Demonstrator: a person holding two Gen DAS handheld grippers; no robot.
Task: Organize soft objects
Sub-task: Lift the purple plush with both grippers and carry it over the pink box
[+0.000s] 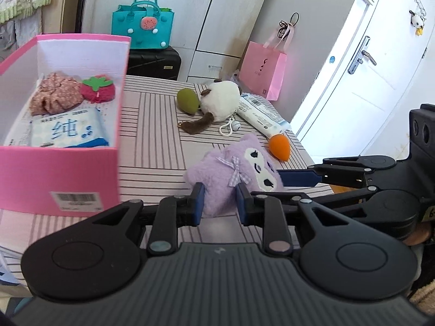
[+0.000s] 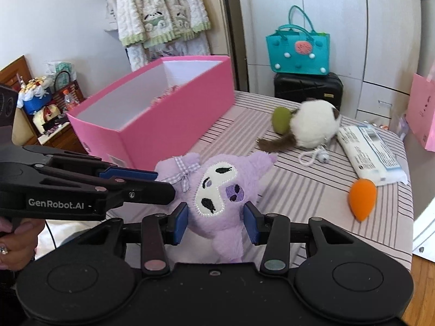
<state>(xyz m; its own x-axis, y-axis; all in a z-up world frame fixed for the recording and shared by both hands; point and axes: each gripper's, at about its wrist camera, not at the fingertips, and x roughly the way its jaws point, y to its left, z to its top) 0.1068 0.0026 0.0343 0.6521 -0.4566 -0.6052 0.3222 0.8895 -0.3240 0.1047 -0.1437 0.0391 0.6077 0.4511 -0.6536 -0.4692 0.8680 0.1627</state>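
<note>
Both the left hand-held gripper (image 1: pixel 218 203) and right hand-held gripper (image 2: pixel 216 224) clamp the purple plush toy (image 2: pixel 214 187) above the striped table (image 1: pixel 157 135), while the pink box (image 1: pixel 62 174) already holds a scrunchie (image 1: pixel 54 96), strawberry plush (image 1: pixel 98 89) and tissue pack (image 1: pixel 68 130); white plush (image 1: pixel 220 99), green sponge (image 1: pixel 187 100) and orange sponge (image 1: pixel 280 146) remain out

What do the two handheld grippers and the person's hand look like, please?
Both grippers, the left gripper and the right gripper, are matte black plastic with linked bars, round pivot discs and blue finger pads. White lettering "GenRobot.AI" marks the left one's side. The hand wears a sparkly ring; no sleeve shows.
</note>
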